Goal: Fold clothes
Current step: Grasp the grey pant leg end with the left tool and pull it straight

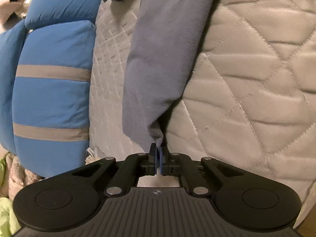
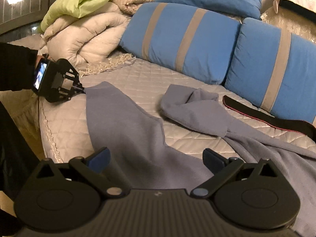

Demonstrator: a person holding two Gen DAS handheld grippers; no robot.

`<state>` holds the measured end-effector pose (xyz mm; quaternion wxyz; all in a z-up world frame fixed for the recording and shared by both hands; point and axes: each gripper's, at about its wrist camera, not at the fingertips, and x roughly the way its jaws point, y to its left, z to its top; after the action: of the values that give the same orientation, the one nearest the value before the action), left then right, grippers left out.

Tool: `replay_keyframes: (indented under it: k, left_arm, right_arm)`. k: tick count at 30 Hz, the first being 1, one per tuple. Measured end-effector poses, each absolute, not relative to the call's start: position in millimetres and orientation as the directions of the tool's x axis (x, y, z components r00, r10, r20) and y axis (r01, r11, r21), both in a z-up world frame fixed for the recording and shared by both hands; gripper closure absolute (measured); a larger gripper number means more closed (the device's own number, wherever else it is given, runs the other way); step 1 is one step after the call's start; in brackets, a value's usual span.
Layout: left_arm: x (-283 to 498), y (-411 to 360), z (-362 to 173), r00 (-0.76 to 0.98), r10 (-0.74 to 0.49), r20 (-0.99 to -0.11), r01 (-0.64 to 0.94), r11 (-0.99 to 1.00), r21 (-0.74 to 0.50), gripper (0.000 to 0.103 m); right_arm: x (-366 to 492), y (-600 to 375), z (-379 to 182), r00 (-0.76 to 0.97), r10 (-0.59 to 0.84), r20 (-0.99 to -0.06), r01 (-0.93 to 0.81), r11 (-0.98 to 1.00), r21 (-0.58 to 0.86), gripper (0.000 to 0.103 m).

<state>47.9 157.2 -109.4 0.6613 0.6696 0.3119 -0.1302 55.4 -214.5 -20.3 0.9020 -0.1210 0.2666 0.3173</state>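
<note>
While my left gripper [image 1: 157,154] pinches the very tip of the grey-blue hoodie's sleeve [image 1: 158,63], its blue pads [image 1: 156,158] are pressed together on a small bunch of cloth, with no gap showing between them. From that wrist view the sleeve runs as a long band straight away from the jaws, up the picture, over the quilted bedspread [image 1: 246,79], with the blue striped cushions [image 1: 51,90] lying along its left side.

Seen from my right wrist, the same left gripper [image 2: 84,90] sits at the left edge of the bed, held by a hand in a dark sleeve [image 2: 15,67], and the sleeve [image 2: 122,122] stretches from it down and toward the camera, its long axis slanting from upper left to lower centre. The hoodie [image 2: 266,158] spreads out to the right from there, and its hood [image 2: 187,102] lies crumpled on the quilted bedspread [image 2: 138,79], pointing toward the striped cushions [image 2: 187,39]. A black belt-like strip with a red edge [image 2: 266,114] lies just beside the hood, in front of the cushions (I cannot tell what it is).

My right gripper [image 2: 156,160] hangs over the hoodie's body with its fingers [image 2: 100,156] spread wide and nothing between them. A rolled white duvet [image 2: 85,41] and a green sheet [image 2: 79,0] are heaped at the far corner.
</note>
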Motion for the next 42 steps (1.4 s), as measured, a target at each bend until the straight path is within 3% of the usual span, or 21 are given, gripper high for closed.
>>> replay_keyframes:
  k: [4,10,20,29,32,35,36,38,39,40,42]
  left_arm:
    - [35,166,-97,0.79,0.245,-0.562,0.56,0.085,0.824,0.101]
    - [19,178,-81,0.793,0.273,-0.544,0.539,0.102,0.836,0.101]
    - [5,194,-67,0.779,0.286,-0.558,0.535,0.161,0.829,0.101]
    - [13,196,-55,0.769,0.273,-0.578,0.53,0.233,0.815,0.101]
    - [13,195,-50,0.766,0.273,-0.582,0.53,0.244,0.812,0.101]
    - [13,194,-46,0.767,0.274,-0.58,0.526,0.249,0.813,0.101]
    - [13,194,-45,0.767,0.274,-0.58,0.525,0.252,0.813,0.101]
    - [13,193,-44,0.766,0.275,-0.581,0.524,0.256,0.812,0.101]
    - [11,192,-42,0.767,0.276,-0.58,0.524,0.253,0.813,0.101]
    - [10,192,-42,0.766,0.276,-0.581,0.527,0.249,0.813,0.101]
    - [6,191,-43,0.764,0.275,-0.583,0.532,0.242,0.811,0.101]
  right_arm:
    - [46,-213,-24,0.659,0.518,-0.546,-0.662,0.744,-0.093,0.0]
    - [21,-184,-49,0.651,0.477,-0.591,-0.724,0.624,-0.294,0.0]
    - [-12,-147,-86,0.745,0.364,-0.559,-0.666,0.444,-0.599,0.0]
    - [-56,-138,-124,0.894,0.242,-0.377,-0.422,0.174,-0.89,0.002]
    - [-67,-138,-141,0.926,0.197,-0.321,-0.341,0.074,-0.937,0.009]
    - [-71,-136,-155,0.951,0.142,-0.276,-0.277,-0.012,-0.961,0.019]
    - [-69,-136,-160,0.956,0.119,-0.268,-0.265,-0.036,-0.963,0.028]
    - [-63,-137,-162,0.951,0.078,-0.299,-0.296,-0.041,-0.954,0.059]
    - [-60,-138,-161,0.941,0.066,-0.332,-0.331,-0.033,-0.943,0.093]
    - [-60,-140,-157,0.929,0.073,-0.363,-0.362,-0.024,-0.932,0.101]
    - [-63,-145,-146,0.91,0.102,-0.402,-0.404,-0.006,-0.915,0.102]
